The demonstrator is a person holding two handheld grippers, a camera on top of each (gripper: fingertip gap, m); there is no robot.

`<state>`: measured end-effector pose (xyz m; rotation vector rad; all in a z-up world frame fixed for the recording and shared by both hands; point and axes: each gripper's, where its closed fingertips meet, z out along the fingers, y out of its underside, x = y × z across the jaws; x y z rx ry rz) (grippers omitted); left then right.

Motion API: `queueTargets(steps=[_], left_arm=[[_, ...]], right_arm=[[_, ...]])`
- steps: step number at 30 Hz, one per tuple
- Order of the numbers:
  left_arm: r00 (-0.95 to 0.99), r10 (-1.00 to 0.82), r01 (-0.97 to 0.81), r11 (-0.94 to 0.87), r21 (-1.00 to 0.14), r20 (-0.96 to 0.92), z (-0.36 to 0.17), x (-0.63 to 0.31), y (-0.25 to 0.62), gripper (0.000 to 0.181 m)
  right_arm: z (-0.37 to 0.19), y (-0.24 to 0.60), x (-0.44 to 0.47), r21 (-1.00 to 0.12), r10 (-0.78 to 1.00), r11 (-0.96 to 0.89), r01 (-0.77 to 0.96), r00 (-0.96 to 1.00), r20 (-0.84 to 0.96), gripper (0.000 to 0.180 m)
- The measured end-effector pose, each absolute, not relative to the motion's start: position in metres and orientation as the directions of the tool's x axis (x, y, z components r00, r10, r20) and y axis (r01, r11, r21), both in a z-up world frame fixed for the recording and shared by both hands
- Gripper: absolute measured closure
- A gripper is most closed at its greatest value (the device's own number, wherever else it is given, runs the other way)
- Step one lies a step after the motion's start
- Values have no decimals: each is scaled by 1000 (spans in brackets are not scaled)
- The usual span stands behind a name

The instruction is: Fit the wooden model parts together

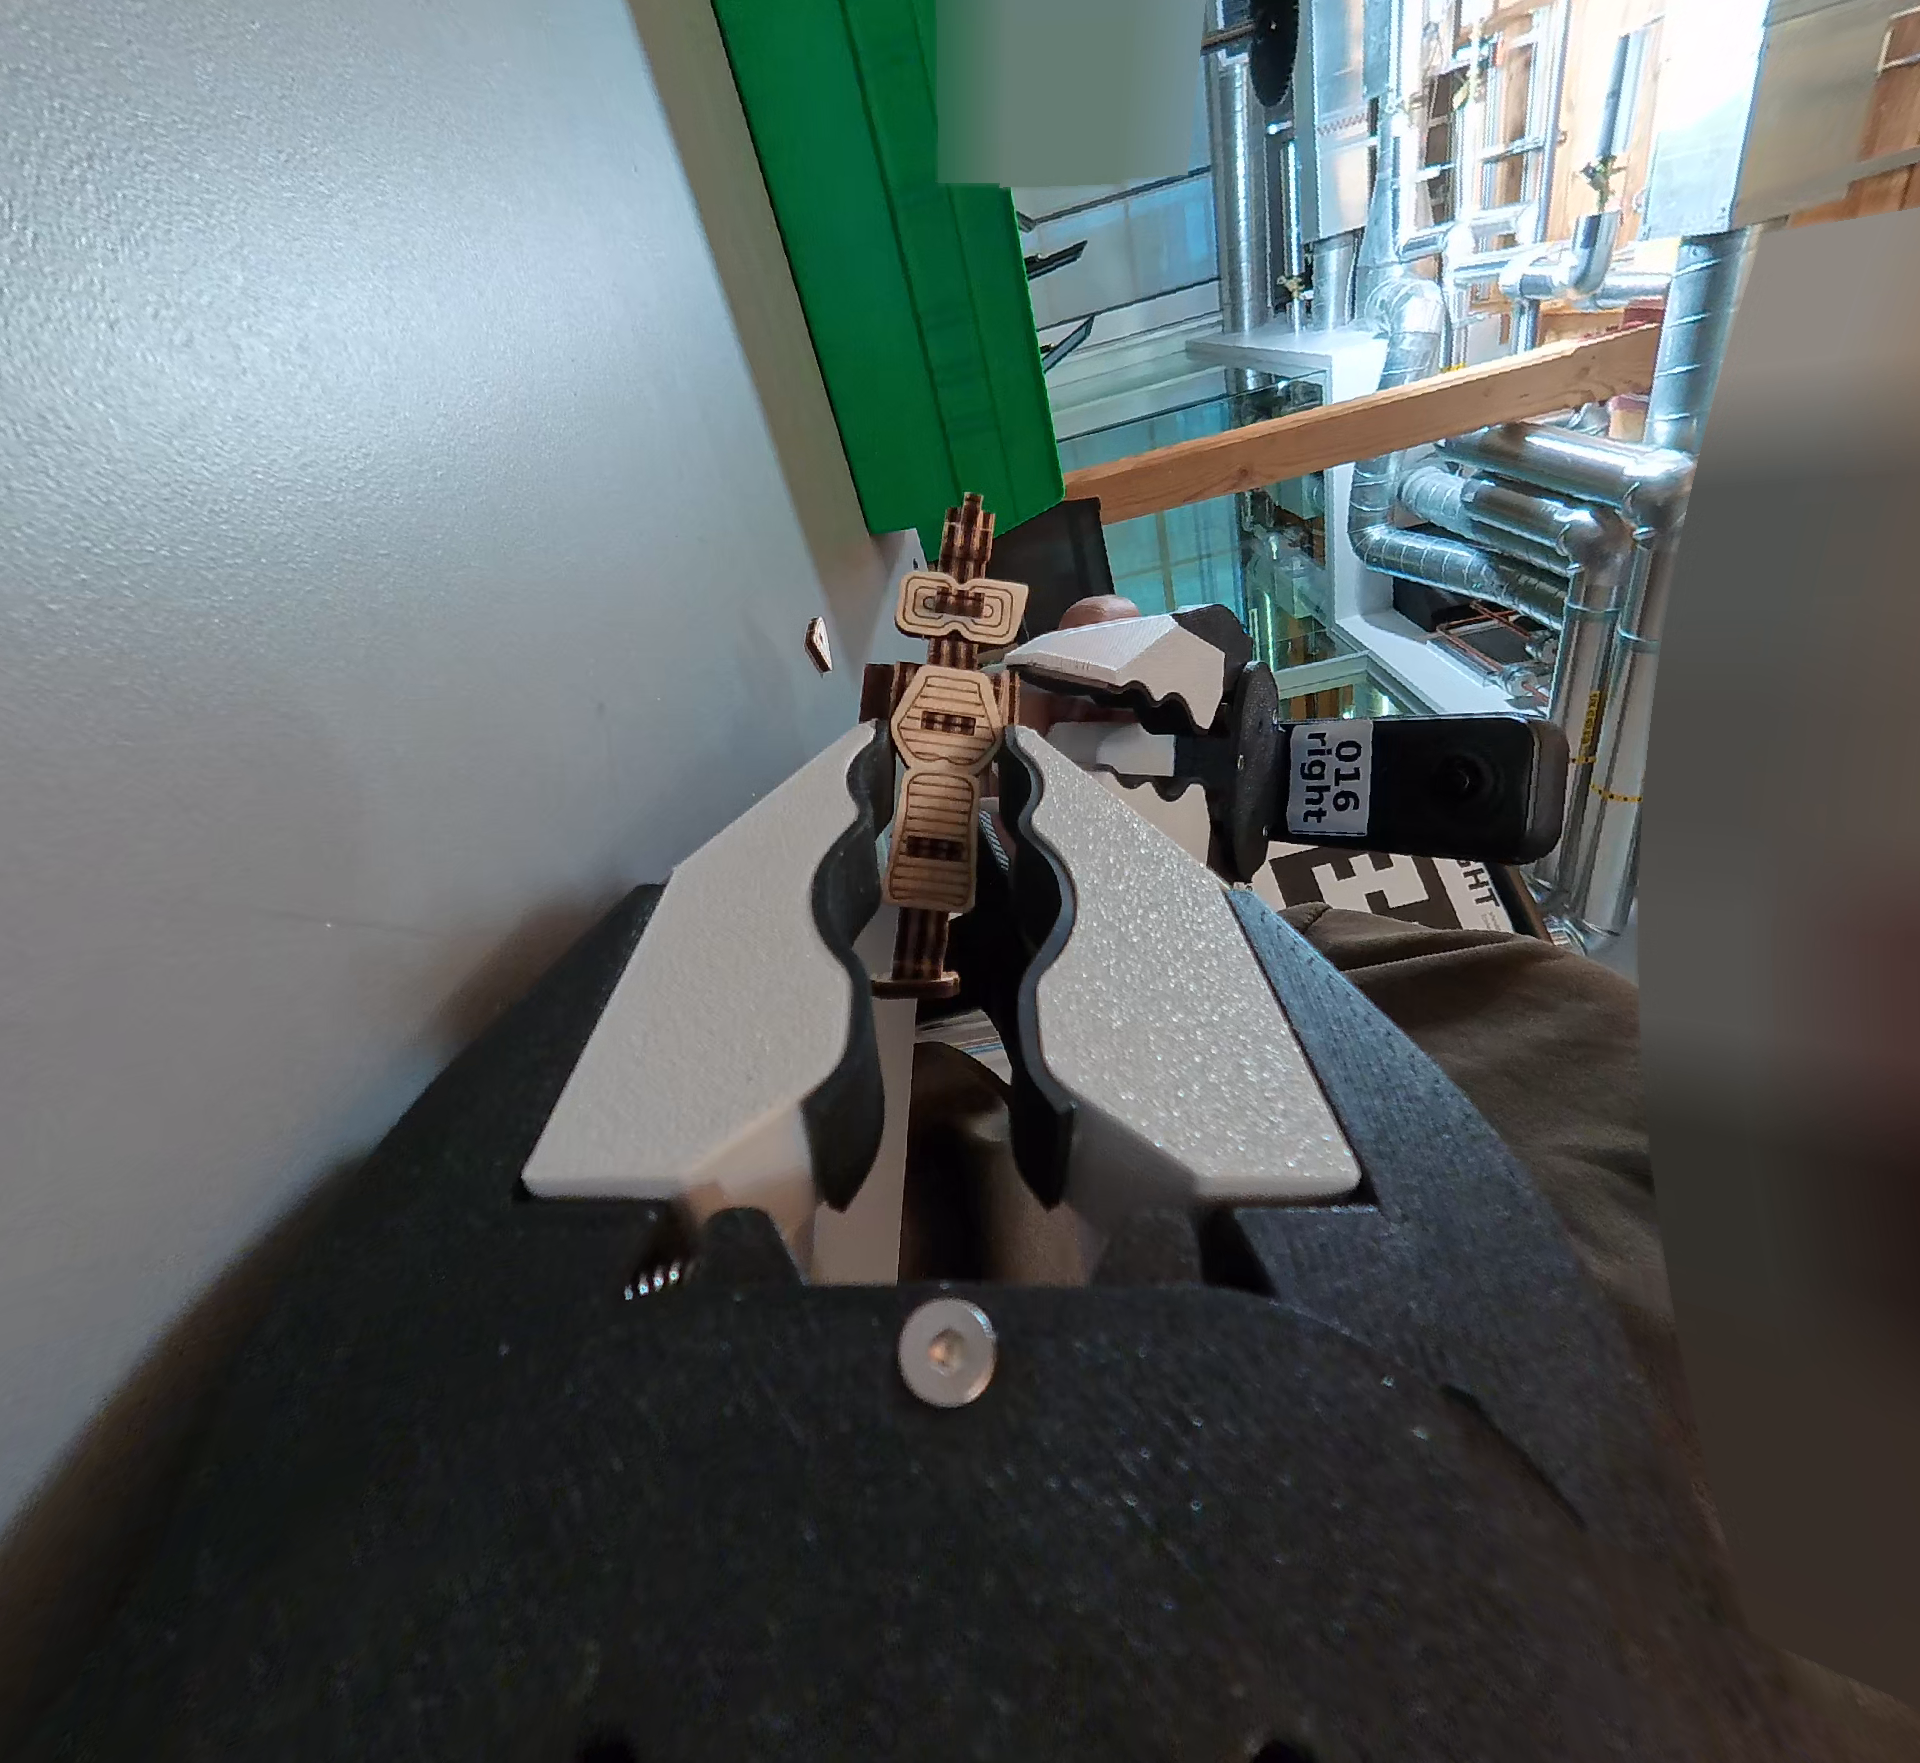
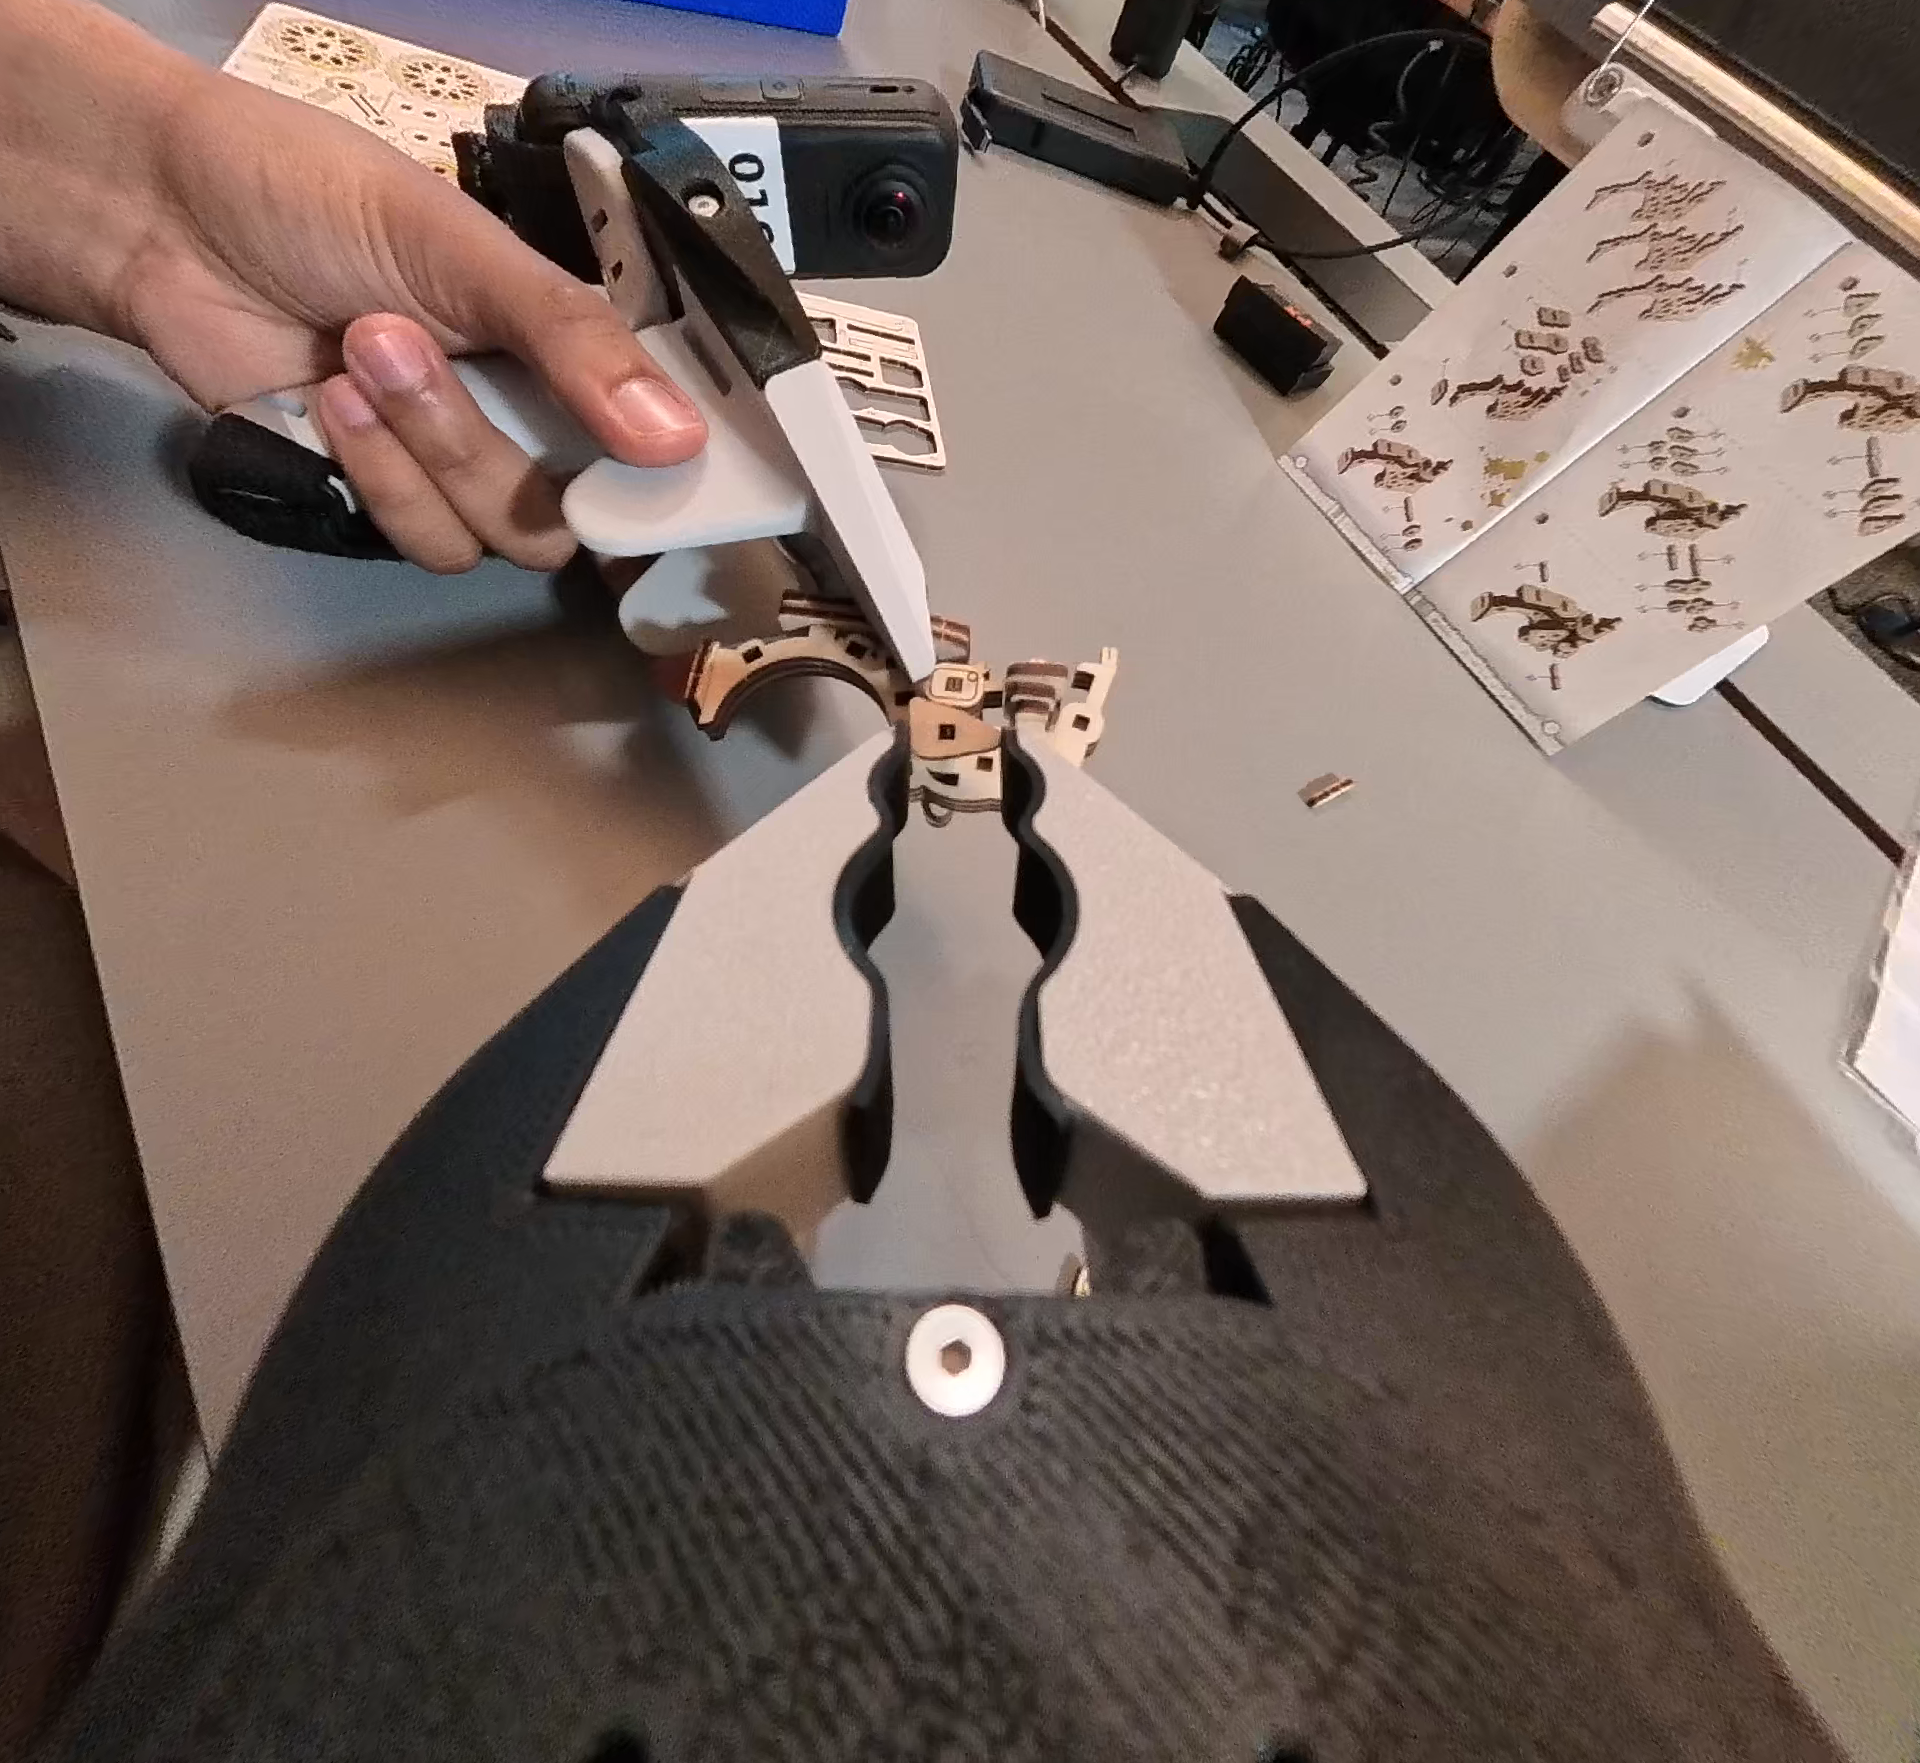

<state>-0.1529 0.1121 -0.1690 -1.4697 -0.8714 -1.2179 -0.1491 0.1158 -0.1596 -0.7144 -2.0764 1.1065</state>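
A: How is the model (image 1: 935,778) held?
B: Off the table (image 2: 1143,487), pinched by both the left gripper (image 1: 932,747) and the right gripper (image 2: 948,757).
A: And the fitting?
B: Tabs should be aligned, then pressed gently.

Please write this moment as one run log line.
left gripper: shut on wooden model | right gripper: shut on same model | phase: fitting

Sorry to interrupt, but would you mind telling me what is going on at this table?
A person is fitting a small wooden model together with two hand-held grippers. The left gripper is shut on the model's body and holds it above the grey table. The right gripper grips it from the other side, tip to tip. An instruction sheet stands on the right, and a small loose piece lies nearby.
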Motion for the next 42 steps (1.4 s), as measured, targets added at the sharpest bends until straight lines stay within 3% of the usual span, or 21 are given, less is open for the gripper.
queueTargets(steps=[18,28,42], left_arm=[[223,-68,944,-232,-233,972,-168,-155,111,165],[243,-44,923,-296,-245,969,-174,-145,113,165],[260,-35,909,-330,-256,965,-176,-139,114,165]], right_arm=[[-154,116,-143,-870,692,476,126,-665,283,164],[-157,113,-131,-817,566,576,25,-733,377,164],[-165,115,-129,-781,533,625,23,-743,404,164]])
